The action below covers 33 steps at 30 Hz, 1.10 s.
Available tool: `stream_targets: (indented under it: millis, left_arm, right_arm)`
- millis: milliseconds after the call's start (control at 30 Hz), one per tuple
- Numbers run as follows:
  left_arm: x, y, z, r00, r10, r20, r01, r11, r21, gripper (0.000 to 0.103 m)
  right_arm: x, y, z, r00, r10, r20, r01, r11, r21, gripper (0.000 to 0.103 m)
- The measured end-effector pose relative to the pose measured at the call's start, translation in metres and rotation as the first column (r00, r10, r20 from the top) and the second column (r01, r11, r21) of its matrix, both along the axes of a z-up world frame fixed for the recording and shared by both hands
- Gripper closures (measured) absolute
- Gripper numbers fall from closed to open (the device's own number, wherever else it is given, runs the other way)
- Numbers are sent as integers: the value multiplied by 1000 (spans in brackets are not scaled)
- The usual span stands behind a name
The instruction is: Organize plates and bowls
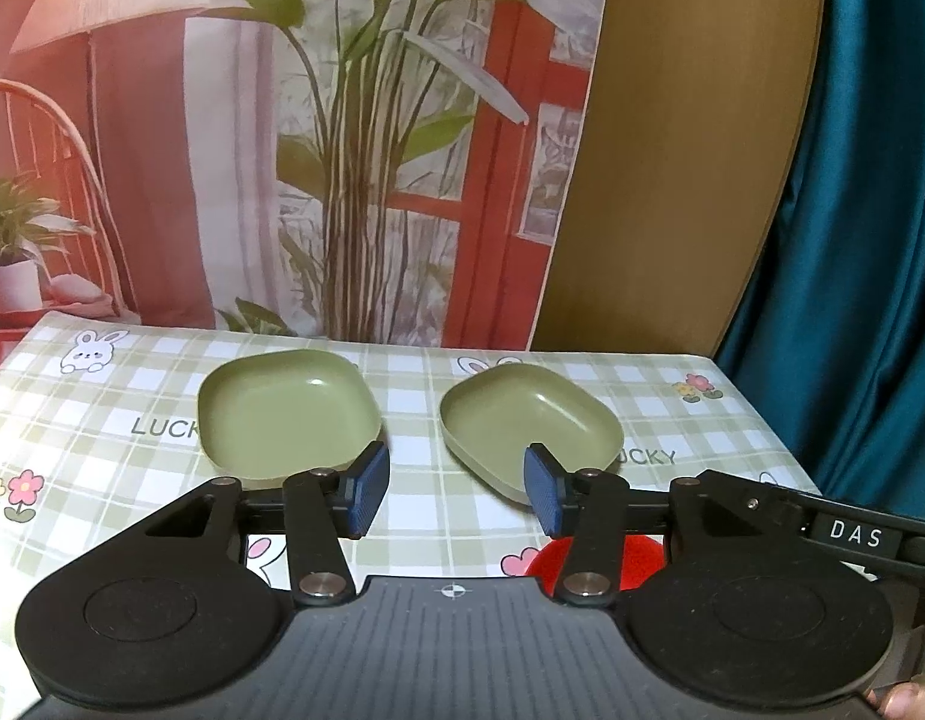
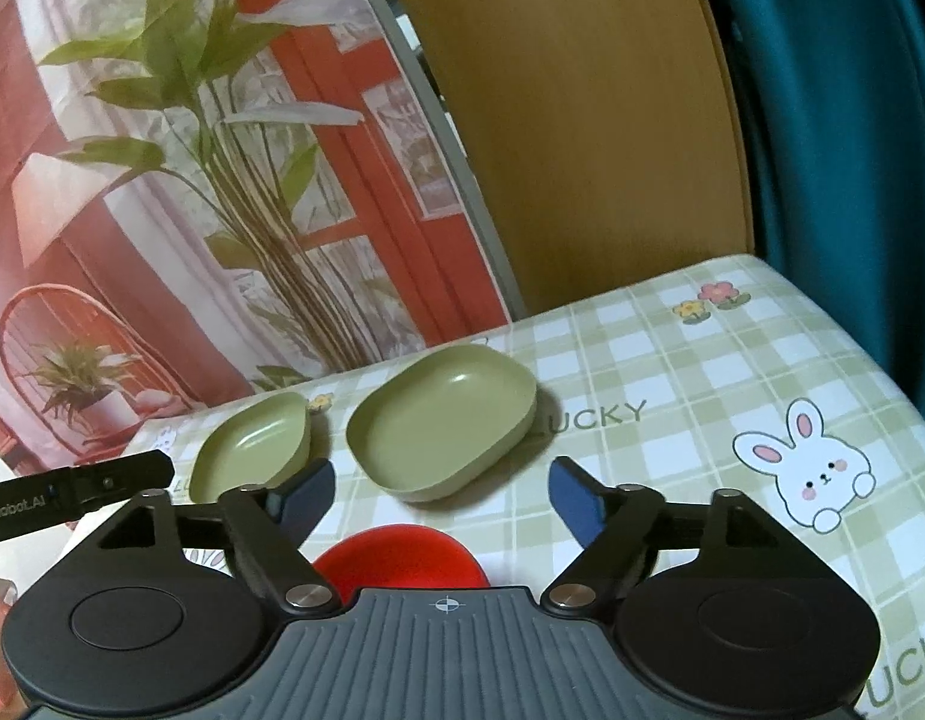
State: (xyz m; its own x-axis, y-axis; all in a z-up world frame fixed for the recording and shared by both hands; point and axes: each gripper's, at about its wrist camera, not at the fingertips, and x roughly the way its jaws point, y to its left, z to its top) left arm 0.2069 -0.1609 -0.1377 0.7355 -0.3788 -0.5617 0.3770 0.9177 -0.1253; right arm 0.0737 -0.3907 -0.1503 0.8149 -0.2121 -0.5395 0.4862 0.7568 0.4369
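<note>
Two green dishes on the checked tabletop (image 1: 672,396), side by side, apart, both upright and empty. Left dish (image 1: 285,414) at centre-left of the left wrist view; right dish (image 1: 531,423) at centre-right. Same pair in the right wrist view: left dish (image 2: 252,450) at lower left, right dish (image 2: 444,417) at centre. Red bowl (image 2: 402,555) low in the frame, partly hidden behind the gripper body; also glimpsed at lower right of the left view (image 1: 600,561).

Left gripper (image 1: 456,489): jaws moderately apart, nothing between the pads. Right gripper (image 2: 441,495): jaws wide, nothing held.

Hazards, as judged:
- Shallow, smooth rims: a pinch set too high likely to slip, dropping or tilting a dish.
- Dishes close together: a jaw lowered into the gap could nudge the neighbour across the slick cloth.
- Red bowl sits close under both grippers, mostly out of sight: risk of knocking it on descent.
- Grippers close to one another: left one's side visible at the left edge of the right view; collision possible if both reach inward.
- Right tabletop edge near; a pushed dish could slide off.
</note>
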Motion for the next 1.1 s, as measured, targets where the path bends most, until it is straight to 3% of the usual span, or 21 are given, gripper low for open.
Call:
stream_targets:
  millis: [100, 367, 633, 800, 1000, 1100]
  left_arm:
    - [4, -1, 1, 1000, -16, 3, 16, 1000, 3, 51]
    - [20, -3, -1, 999, -49, -15, 49, 999, 4, 49]
    - [40, -15, -6, 996, -82, -30, 83, 996, 45, 49]
    - [59, -21, -15, 994, -90, -58, 94, 994, 58, 49]
    - [90, -29, -29, 990, -79, -115, 86, 995, 55, 49]
    - [103, -34, -38, 987, -78, -137, 87, 994, 59, 49]
  right_arm:
    - [2, -6, -1, 1000, 10, 18, -11, 998, 55, 13]
    - [19, -11, 4, 998, 55, -41, -54, 998, 40, 0]
    - [43, -15, 9, 983, 132, -131, -141, 988, -63, 0]
    - [64, -26, 11, 974, 155, -163, -169, 983, -75, 0]
    - [88, -43, 5, 972, 195, -131, -205, 976, -70, 0]
    - [93, -48, 0, 975, 204, -83, -215, 965, -148, 0]
